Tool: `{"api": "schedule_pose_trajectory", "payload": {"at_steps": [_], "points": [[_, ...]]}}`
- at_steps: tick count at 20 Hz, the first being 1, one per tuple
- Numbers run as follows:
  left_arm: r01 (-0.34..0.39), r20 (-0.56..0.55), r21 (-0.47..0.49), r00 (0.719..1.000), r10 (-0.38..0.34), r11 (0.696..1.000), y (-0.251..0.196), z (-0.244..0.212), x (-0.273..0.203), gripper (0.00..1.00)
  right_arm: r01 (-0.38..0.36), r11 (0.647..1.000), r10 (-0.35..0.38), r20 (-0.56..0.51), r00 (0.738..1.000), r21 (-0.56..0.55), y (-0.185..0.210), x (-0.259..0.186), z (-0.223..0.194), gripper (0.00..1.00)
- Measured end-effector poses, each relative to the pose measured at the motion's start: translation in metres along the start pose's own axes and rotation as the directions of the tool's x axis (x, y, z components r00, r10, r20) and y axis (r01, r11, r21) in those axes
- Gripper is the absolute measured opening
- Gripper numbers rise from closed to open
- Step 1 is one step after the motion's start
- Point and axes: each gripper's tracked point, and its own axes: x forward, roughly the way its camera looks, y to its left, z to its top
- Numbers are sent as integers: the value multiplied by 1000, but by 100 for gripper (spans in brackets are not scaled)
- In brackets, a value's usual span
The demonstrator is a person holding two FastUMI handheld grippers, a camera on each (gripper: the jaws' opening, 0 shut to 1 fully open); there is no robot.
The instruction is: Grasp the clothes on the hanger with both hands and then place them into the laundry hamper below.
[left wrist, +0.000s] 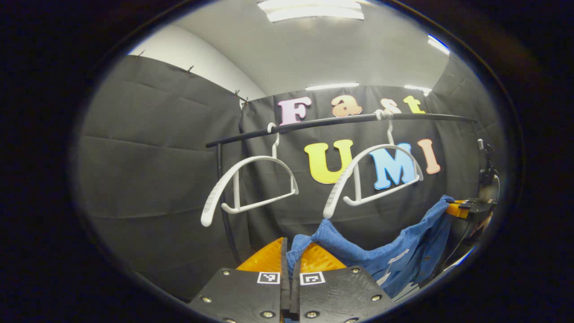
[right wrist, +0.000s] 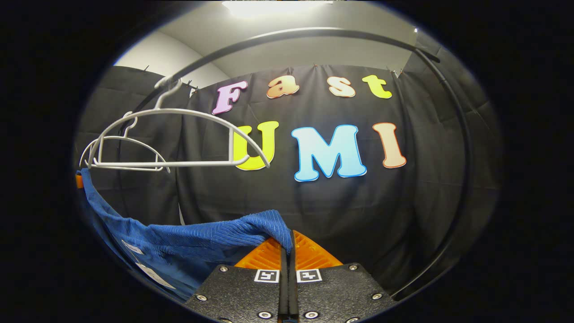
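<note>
A blue garment [left wrist: 403,255] hangs stretched between both grippers, clear of the hangers. In the left gripper view, my left gripper [left wrist: 291,258] is shut on one corner of the cloth at the bottom, and the right gripper [left wrist: 466,207] holds the other end at the far right. In the right gripper view, my right gripper [right wrist: 288,246] is shut on a fold of the blue garment [right wrist: 188,237], which sags away to the left gripper [right wrist: 79,180] at the left edge. Two bare white hangers [left wrist: 264,157] [left wrist: 385,146] hang above the cloth.
The hangers hook on a black rail [left wrist: 332,120] running across in front of the booth's black cloth wall. In the right gripper view the rail [right wrist: 314,31] arcs overhead and down the right side, with the nearer white hanger [right wrist: 188,111] at the upper left.
</note>
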Motion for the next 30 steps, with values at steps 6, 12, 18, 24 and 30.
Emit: {"api": "schedule_pose_trajectory", "payload": {"at_steps": [6, 12, 18, 24, 30], "points": [[55, 52, -66, 997, -52, 996, 6, 18, -44, 1, -3, 1000, 3, 79, 997, 7, 28, -64, 42, 0], [148, 125, -88, 983, -137, 985, -8, 49, -78, 1, -37, 999, 32, 146, 989, 34, 65, -128, 73, 0], [250, 152, -114, 961, -231, 962, -40, 57, -106, 5, -94, 996, 91, 156, 983, 9, 110, -178, 73, 0], [315, 120, -132, 946, -300, 940, -64, 32, -130, 5, -133, 991, 132, 96, 987, 10, 148, -209, 46, 0], [336, 43, -167, 942, -334, 927, -78, -17, -134, 1, -156, 988, 156, 3, 988, -1, 174, -223, -4, 0]]}}
